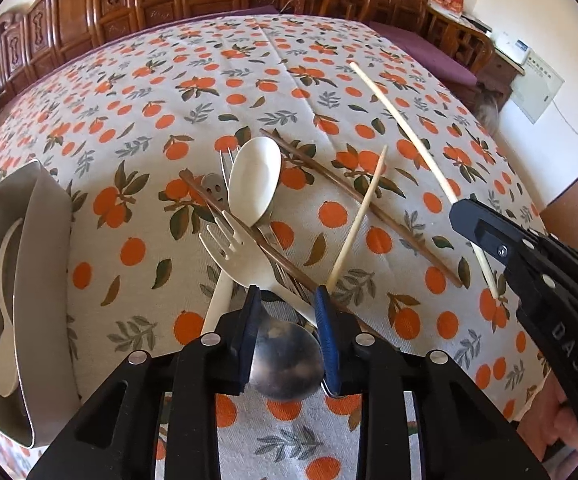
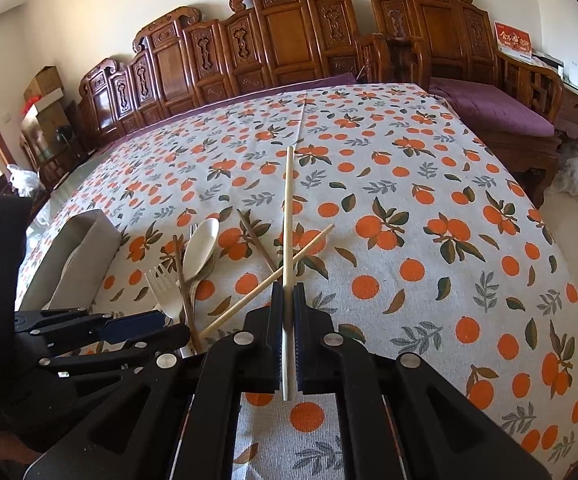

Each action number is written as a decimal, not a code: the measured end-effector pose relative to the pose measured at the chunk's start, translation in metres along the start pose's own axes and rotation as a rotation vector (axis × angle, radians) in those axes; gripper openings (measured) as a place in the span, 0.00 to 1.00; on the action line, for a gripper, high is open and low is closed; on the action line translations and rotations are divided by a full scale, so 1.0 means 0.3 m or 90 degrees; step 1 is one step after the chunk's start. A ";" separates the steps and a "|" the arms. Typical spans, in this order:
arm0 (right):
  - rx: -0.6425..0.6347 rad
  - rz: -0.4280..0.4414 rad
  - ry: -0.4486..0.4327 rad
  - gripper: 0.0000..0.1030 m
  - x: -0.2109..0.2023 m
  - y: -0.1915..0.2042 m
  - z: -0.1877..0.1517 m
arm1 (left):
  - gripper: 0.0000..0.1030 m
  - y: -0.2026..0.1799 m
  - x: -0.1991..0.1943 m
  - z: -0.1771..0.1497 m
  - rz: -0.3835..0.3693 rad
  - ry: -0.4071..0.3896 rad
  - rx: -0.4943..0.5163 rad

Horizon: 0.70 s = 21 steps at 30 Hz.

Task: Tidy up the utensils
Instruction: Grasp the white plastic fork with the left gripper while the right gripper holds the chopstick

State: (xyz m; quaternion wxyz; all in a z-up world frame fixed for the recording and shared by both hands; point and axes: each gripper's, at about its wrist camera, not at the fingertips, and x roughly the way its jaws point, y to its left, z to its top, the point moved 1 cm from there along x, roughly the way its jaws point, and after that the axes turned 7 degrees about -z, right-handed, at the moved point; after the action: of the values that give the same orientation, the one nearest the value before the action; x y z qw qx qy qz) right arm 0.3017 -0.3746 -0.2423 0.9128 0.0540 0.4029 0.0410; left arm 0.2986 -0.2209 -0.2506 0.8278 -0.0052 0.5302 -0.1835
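Metal spoon being gripped from the utensil pile, pale chopstick already held.
Left gripper point(image 1: 287, 300) jaws are clamped on the shiny steel spoon point(image 1: 285, 360); right gripper point(image 2: 287, 292) jaws are clamped on the pale bamboo chopstick point(image 2: 287, 216); lifting clear to the grey tray point(image 1: 41, 280) at frame left is judged next.

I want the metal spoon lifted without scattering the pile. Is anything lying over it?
Yes. The metal spoon has its bowl between the left tool's pads, but the white fork's handle and a brown chopstick appear to cross its neck just beyond. Toward the grey tray, nothing visible intervenes.
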 end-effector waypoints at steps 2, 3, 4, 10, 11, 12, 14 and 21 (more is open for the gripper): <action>0.001 0.002 -0.001 0.06 -0.001 0.002 0.000 | 0.26 -0.005 0.000 0.004 0.001 0.008 -0.003; 0.001 0.002 -0.002 0.06 -0.003 0.004 0.001 | 0.26 -0.010 0.000 0.003 0.001 0.014 -0.003; 0.001 0.004 -0.004 0.06 -0.006 0.006 0.001 | 0.27 -0.015 0.000 0.002 0.000 0.016 -0.001; 0.007 0.007 -0.008 0.06 -0.014 0.002 0.004 | 0.24 -0.023 0.011 0.007 0.010 0.020 0.016; 0.008 0.007 -0.008 0.06 -0.015 0.000 0.004 | 0.21 -0.023 0.016 0.011 0.021 0.022 0.022; 0.009 0.007 -0.008 0.06 -0.016 -0.001 0.003 | 0.17 -0.019 0.018 0.014 0.028 0.024 0.028; 0.010 0.008 -0.009 0.06 -0.017 -0.003 0.004 | 0.13 -0.007 0.015 0.019 0.029 0.027 0.033; 0.007 0.013 -0.011 0.06 -0.020 0.006 0.006 | 0.06 0.033 0.003 0.014 0.028 0.037 0.040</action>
State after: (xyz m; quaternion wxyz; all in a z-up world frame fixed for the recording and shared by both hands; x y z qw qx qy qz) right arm 0.2989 -0.3736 -0.2364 0.9153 0.0636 0.3948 0.0478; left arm 0.3056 -0.2126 -0.2515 0.8155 0.0380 0.5481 -0.1819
